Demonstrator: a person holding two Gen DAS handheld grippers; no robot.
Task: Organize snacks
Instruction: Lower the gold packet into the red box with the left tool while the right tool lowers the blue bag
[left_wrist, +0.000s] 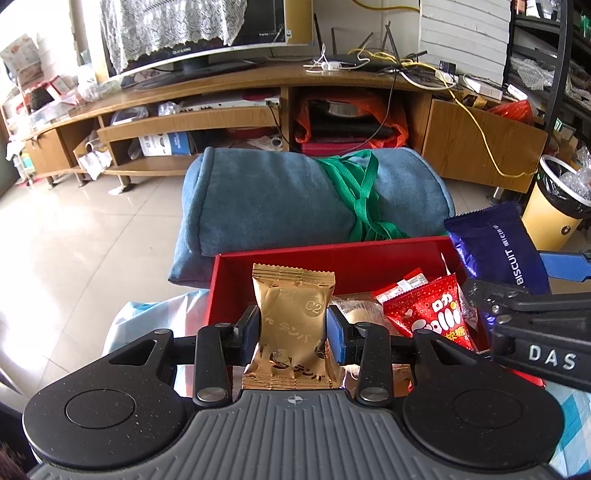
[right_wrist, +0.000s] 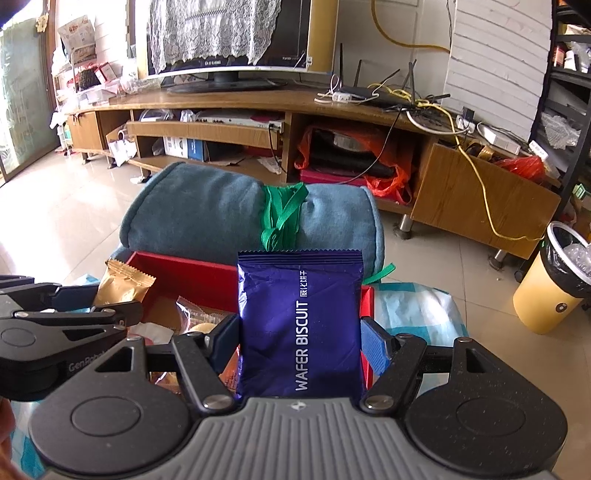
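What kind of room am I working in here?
Most likely a home living room: a television on a long wooden media cabinet, a router with loose cables, tiled floor.

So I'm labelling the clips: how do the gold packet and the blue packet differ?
The gold packet is gold with pale printed characters; the blue packet is dark blue, printed WAFER BISCUIT. The gold one is in the left gripper, the blue in the right gripper. The blue looks wider. Both are held upright over the red box.
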